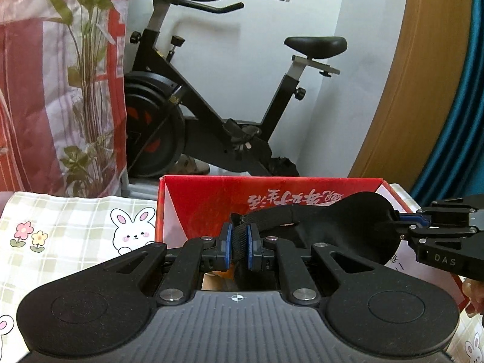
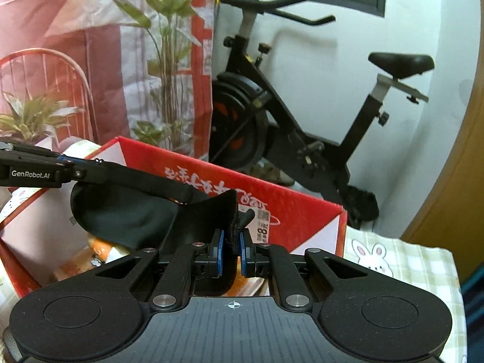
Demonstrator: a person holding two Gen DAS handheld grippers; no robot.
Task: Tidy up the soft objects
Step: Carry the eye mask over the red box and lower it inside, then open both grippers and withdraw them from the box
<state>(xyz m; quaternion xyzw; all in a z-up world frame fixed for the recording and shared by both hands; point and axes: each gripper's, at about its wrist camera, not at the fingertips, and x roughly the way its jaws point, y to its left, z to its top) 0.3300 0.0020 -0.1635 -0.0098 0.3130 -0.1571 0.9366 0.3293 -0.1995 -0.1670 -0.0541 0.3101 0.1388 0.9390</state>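
The left claw (image 1: 239, 243) pinches the woven elastic strap (image 1: 273, 219) of a black sleep mask (image 1: 348, 227), its blue pads pressed flat against the strap from both sides. The right claw (image 2: 231, 249) is clamped on the padded edge of the same mask at its other end, seen from the left wrist view as a black linkage reaching in from the right at (image 1: 407, 219). In the right wrist view the left claw enters from the left edge (image 2: 80, 168), with the strap running from it toward the mask body (image 2: 130, 214).

The mask hangs stretched between the two claws, above the open red cardboard box (image 1: 205, 199). The box has white inner walls and printed characters on its far wall, plus a price sticker (image 2: 262, 225). Inside the box, under the mask, lies an orange and white packet (image 2: 93, 255), partly hidden.

The box stands on a table covered with a checked cloth printed with rabbits (image 1: 133, 227) and flowers. Behind it are a black exercise bike (image 1: 230, 96), a red and white plant-patterned curtain (image 1: 60, 75) and a wooden door (image 1: 423, 90).
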